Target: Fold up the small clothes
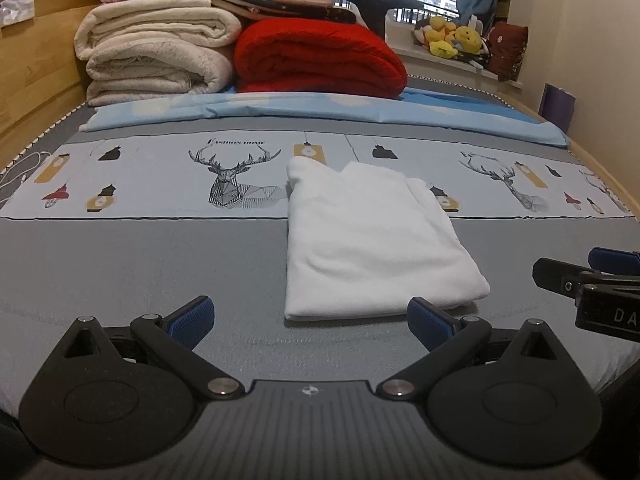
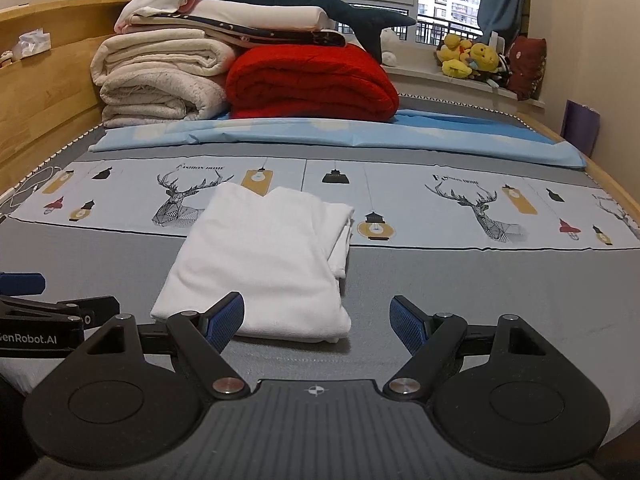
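Observation:
A white garment [image 1: 368, 236] lies folded into a compact rectangle on the grey bed sheet [image 1: 140, 264]; it also shows in the right wrist view [image 2: 264, 260]. My left gripper [image 1: 310, 320] is open and empty, just in front of the garment's near edge. My right gripper [image 2: 318, 322] is open and empty, at the garment's near right corner, its left pad [image 2: 226, 320] over the cloth's edge. The right gripper also shows at the right edge of the left wrist view [image 1: 592, 280].
A pile of cream blankets [image 1: 156, 56] and a folded red blanket [image 1: 320, 58] stand at the back on a light blue sheet [image 1: 320, 110]. A wooden headboard [image 1: 36, 64] runs along the left. Plush toys [image 1: 452, 40] sit on the windowsill.

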`<act>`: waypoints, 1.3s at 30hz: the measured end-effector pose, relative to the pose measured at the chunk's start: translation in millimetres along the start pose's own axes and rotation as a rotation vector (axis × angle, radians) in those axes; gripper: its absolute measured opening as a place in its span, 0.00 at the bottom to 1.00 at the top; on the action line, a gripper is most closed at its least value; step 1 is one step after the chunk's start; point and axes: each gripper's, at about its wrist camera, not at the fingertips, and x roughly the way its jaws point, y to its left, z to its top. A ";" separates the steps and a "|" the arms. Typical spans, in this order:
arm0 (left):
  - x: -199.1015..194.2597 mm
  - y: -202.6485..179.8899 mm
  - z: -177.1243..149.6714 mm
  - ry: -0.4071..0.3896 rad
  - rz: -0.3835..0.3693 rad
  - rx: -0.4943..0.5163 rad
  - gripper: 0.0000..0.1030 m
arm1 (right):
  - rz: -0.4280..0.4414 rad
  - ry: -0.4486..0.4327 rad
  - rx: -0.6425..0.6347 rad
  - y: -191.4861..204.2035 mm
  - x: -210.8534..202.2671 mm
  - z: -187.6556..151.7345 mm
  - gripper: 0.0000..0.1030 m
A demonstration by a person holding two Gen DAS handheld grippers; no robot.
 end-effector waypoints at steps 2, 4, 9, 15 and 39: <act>-0.3 0.4 0.7 -0.002 0.000 0.002 1.00 | 0.000 0.000 0.000 0.1 -0.3 0.1 0.79; -0.3 0.8 0.8 0.000 -0.001 0.000 1.00 | 0.000 0.000 0.001 0.1 -0.2 0.0 0.79; 0.0 -0.7 1.3 0.007 -0.009 -0.004 1.00 | -0.002 0.006 0.003 0.0 -0.5 0.5 0.79; -0.4 -1.8 2.2 0.002 -0.015 0.000 1.00 | 0.000 0.005 0.006 -0.3 -0.6 1.0 0.79; -0.7 -1.2 1.8 -0.014 -0.044 0.009 1.00 | -0.029 -0.011 0.023 -4.6 -1.9 1.9 0.79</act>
